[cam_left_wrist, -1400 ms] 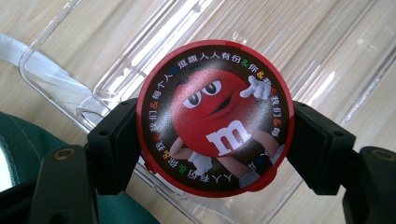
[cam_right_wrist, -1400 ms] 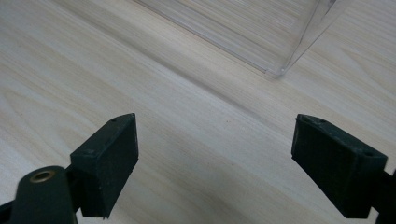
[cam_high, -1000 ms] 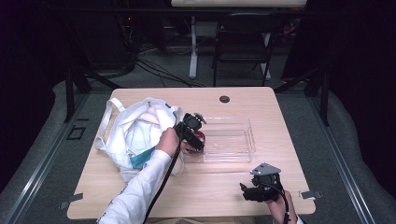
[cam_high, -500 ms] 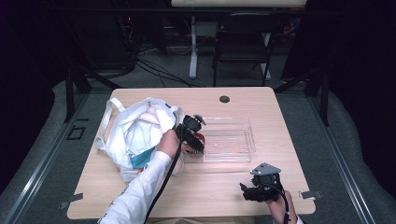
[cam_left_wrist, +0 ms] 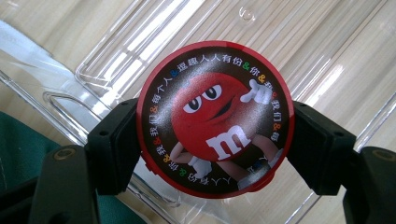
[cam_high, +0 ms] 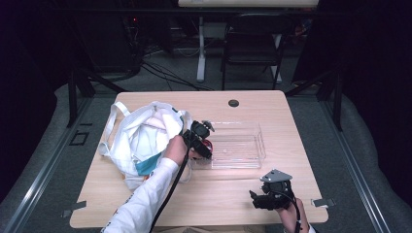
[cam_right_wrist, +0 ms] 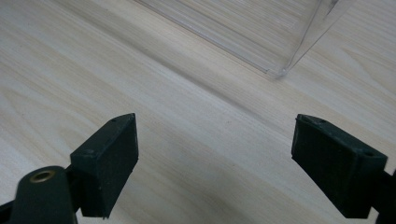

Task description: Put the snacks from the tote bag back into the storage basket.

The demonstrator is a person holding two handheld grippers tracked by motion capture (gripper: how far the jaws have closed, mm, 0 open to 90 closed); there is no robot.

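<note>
The left gripper (cam_left_wrist: 215,140) is pinching a red M&M's tin (cam_left_wrist: 215,119) over the clear plastic bin (cam_high: 252,141); releasing it inside looks next. At five o'clock, the right gripper (cam_right_wrist: 215,163) is idling, jaws spread.

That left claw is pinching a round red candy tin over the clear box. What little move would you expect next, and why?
Probably lower it a little into the clear tray and open the jaws. The left gripper is shut on the round red tin, held above the tray's floor at its end nearest the white bag. The right gripper waits open over bare table.

Bag (cam_high: 141,141) lies left of tray (cam_high: 243,145) on table (cam_high: 218,194).
</note>
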